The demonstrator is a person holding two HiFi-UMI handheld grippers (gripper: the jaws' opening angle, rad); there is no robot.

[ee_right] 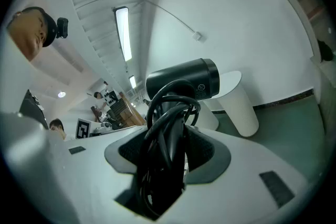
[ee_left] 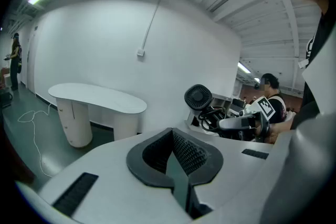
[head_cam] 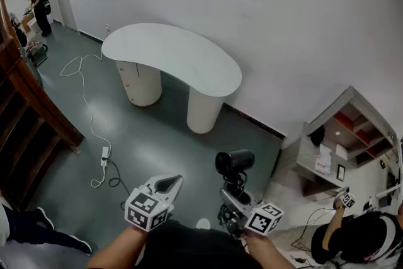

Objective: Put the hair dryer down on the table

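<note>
A black hair dryer (head_cam: 234, 162) stands upright in my right gripper (head_cam: 232, 191), above the floor and short of the table. The jaws are shut on its handle, with the black cord (ee_right: 167, 131) coiled around the handle. In the right gripper view the dryer's barrel (ee_right: 184, 81) lies crosswise above my right gripper (ee_right: 169, 150). The white kidney-shaped table (head_cam: 170, 53) stands ahead by the wall on two round legs, its top bare. My left gripper (head_cam: 166, 185) hangs beside the right one. Its pads meet, with nothing between them (ee_left: 176, 153). The left gripper view shows the dryer's rear grille (ee_left: 198, 97).
A white cable and power strip (head_cam: 104, 155) trail over the grey floor left of the table. A wooden stair rail (head_cam: 31, 104) runs along the left. A shelf unit (head_cam: 349, 135) and a person with a gripper (head_cam: 359, 236) are at the right. Another person (head_cam: 39, 6) stands far back.
</note>
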